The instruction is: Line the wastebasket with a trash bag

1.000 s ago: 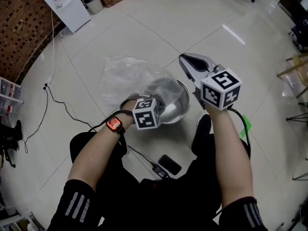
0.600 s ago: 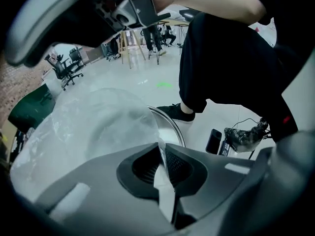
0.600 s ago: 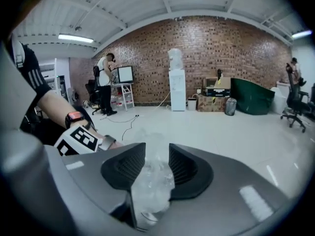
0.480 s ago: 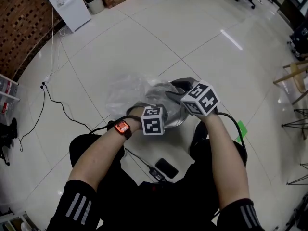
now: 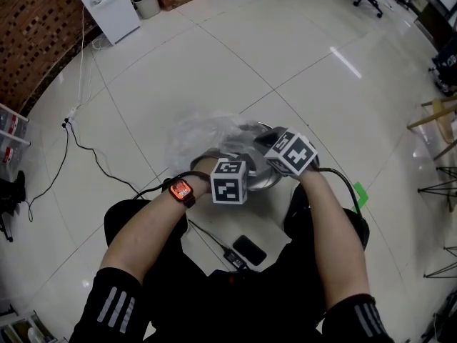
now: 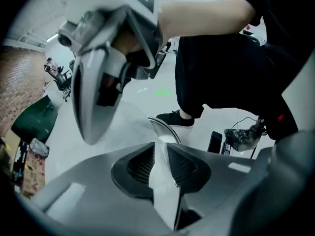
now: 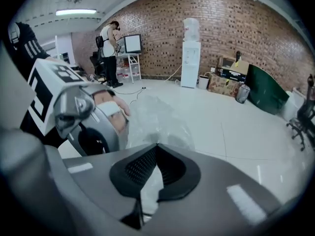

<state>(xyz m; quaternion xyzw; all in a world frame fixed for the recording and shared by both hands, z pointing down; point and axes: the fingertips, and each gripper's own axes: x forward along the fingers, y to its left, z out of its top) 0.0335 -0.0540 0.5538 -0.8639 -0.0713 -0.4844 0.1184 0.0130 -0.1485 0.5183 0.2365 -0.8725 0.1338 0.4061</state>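
A shiny metal wastebasket [image 5: 268, 181] stands on the floor between the person's feet. A clear trash bag [image 5: 203, 138] is draped over it and billows to the far left. My left gripper [image 5: 227, 166] is at the near rim; in the left gripper view [image 6: 158, 142] a fold of bag film [image 6: 165, 181] is pinched between its pads while the jaws are opening, with the rim [image 6: 167, 129] just beyond. My right gripper [image 5: 263, 141] is low over the basket's right side. In the right gripper view [image 7: 156, 145] its tips meet on the film [image 7: 157, 117].
A phone [image 5: 248, 249] and a black cable [image 5: 93, 156] lie on the white tile floor near the person's legs. A black shoe [image 5: 300, 195] is beside the basket. A white water dispenser [image 5: 107, 6] and small bin [image 5: 148, 2] stand far off by the brick wall.
My right gripper dropped from raised above the basket down to its rim, beside the left gripper, and closed at the bag. The left gripper kept its place.
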